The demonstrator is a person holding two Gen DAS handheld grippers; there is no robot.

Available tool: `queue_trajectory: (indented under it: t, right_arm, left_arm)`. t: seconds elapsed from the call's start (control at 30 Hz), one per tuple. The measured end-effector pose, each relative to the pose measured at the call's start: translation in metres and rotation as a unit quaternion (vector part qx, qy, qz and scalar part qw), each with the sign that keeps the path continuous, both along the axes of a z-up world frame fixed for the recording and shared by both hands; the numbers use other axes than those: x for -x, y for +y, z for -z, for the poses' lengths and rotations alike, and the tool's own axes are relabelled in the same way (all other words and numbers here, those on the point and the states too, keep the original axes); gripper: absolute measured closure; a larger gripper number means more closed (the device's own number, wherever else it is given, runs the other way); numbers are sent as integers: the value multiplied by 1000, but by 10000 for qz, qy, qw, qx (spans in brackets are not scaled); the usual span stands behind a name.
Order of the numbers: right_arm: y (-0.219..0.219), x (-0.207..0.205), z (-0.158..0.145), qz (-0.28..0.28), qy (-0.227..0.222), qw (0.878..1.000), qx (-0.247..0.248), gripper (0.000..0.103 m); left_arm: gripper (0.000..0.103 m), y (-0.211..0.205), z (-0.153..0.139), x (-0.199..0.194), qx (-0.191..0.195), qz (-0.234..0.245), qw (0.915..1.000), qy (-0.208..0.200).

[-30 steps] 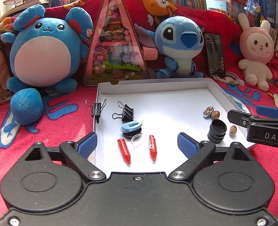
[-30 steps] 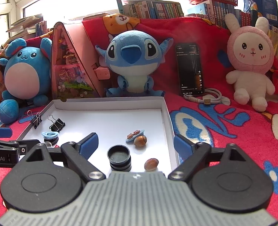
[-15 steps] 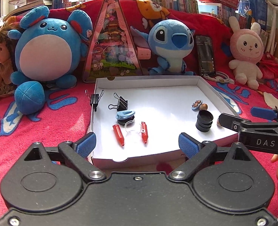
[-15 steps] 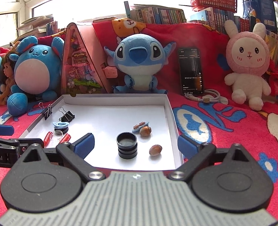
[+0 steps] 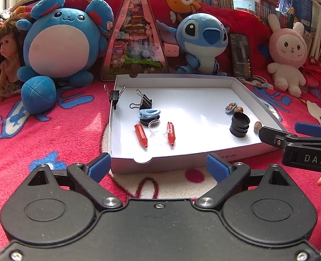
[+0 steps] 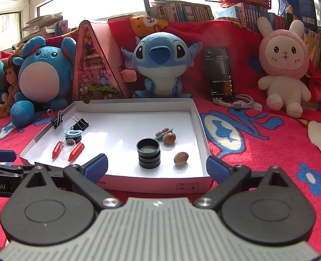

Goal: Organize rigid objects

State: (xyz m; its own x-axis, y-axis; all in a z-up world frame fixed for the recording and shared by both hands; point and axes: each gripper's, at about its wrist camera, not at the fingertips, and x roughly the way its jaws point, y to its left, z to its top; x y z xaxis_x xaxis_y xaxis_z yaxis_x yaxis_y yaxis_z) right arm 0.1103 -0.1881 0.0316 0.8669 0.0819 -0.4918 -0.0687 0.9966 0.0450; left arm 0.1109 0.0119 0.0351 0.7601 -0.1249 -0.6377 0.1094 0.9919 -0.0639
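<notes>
White tray holds sorted bits; both grippers, left and right, gape empty at near edge; right jaws just widened; clear rim before reaching stack

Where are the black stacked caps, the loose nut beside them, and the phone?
black stacked caps (image 6: 148, 155), right wrist view, side wall.
loose nut (image 6: 180, 158), right wrist view, its middle.
phone (image 6: 219, 74), right wrist view, its screen.

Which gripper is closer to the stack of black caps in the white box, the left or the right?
Right. The right gripper stands open just in front of the black caps, outside the box wall. The left gripper is open too, facing the red pens, well aside.
</notes>
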Motion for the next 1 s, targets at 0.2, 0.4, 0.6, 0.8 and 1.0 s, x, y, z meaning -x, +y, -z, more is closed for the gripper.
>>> queue_trajectory:
  t: [0.2, 0.4, 0.6, 0.8, 1.0]
  right_arm:
    - [0, 2, 6, 40, 56, 10000, -12, 2]
    - [1, 4, 13, 51, 120, 9999, 0, 2]
    - [1, 6, 23, 81, 211, 9997, -13, 1]
    - [2, 5, 31, 140, 296, 9995, 48, 0]
    - [3, 2, 41, 263, 425, 9987, 116, 0]
  left_arm:
    - [9, 0, 8, 2, -18, -45, 10000, 34]
    - [9, -3, 18, 4, -23, -94, 9999, 109]
    - [9, -5, 29, 4, -65, -126, 9997, 185]
    - [9, -10, 39, 4, -226, -173, 9995, 141]
    - [6, -12, 44, 5, -246, -249, 9994, 10]
